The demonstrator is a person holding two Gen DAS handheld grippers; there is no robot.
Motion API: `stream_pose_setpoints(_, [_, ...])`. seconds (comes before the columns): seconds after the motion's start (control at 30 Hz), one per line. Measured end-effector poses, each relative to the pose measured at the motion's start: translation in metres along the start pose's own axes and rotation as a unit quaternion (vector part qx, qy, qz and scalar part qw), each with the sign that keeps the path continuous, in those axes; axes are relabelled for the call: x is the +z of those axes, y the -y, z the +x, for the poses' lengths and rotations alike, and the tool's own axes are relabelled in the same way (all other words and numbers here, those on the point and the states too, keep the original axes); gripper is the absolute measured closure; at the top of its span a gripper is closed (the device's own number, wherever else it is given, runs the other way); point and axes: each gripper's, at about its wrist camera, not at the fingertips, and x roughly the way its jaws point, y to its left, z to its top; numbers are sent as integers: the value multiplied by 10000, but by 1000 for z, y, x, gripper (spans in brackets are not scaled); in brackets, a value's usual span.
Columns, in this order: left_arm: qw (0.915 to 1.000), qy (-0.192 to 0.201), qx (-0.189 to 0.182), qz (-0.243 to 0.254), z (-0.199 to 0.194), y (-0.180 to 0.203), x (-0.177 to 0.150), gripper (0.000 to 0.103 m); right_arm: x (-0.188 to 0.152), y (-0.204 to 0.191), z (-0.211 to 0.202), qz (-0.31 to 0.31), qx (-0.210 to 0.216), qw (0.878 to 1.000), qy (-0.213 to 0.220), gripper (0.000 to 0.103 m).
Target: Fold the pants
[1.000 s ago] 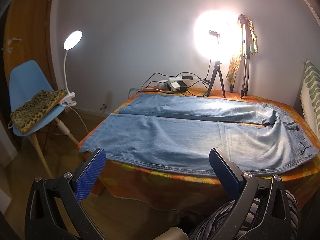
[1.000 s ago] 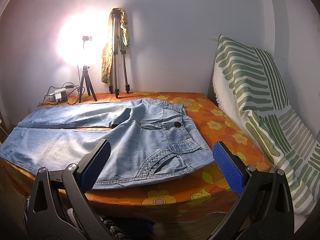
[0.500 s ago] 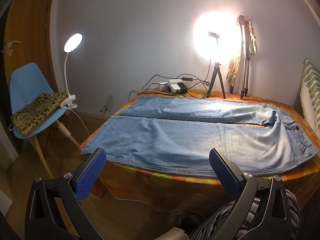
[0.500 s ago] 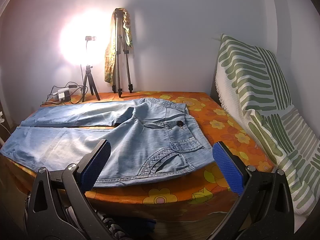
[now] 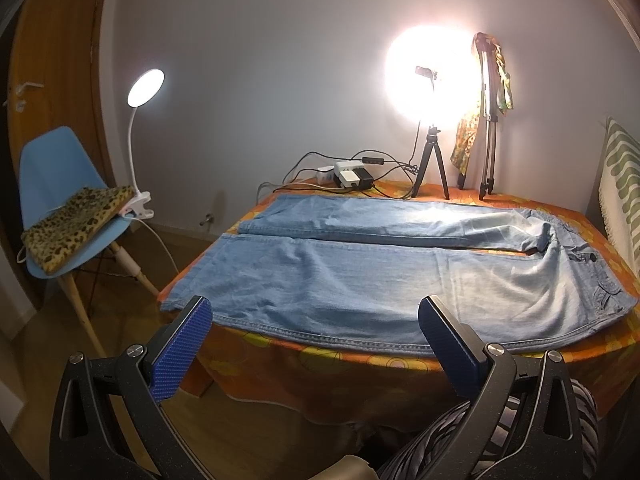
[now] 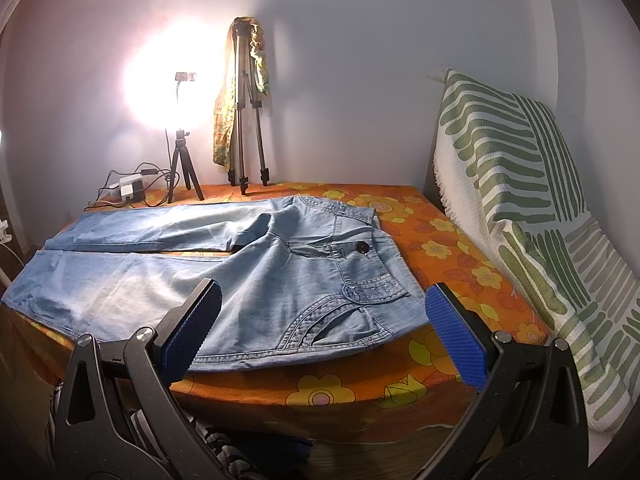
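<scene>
Light blue jeans lie spread flat on a table with an orange flowered cloth, legs to the left, waist to the right. In the right wrist view the jeans show their waistband, button and front pocket nearest me. My left gripper hangs open in front of the table's near edge, short of the near leg's seam. My right gripper is open too, held just before the waist end, nothing between its blue pads.
A ring light on a small tripod, a taller tripod with a scarf and a power strip with cables stand at the table's back. A blue chair with a clip lamp stands left. A striped green-white cover leans right.
Both grippers have drifted slightly; the right view has shifted a little to the right along the table. The jeans lie as before and both grippers stay open.
</scene>
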Motion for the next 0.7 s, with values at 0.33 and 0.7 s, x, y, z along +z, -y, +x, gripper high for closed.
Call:
stream_pose_setpoints(0.33, [9987, -205, -345, -328, 4, -19, -1, 1, -2, 5, -6, -166, 317, 9993, 81, 4])
stream_pose_setpoints(0.7, [9994, -346, -28, 43, 4, -47, 19, 5, 7, 36, -14, -48, 660, 9978, 61, 11])
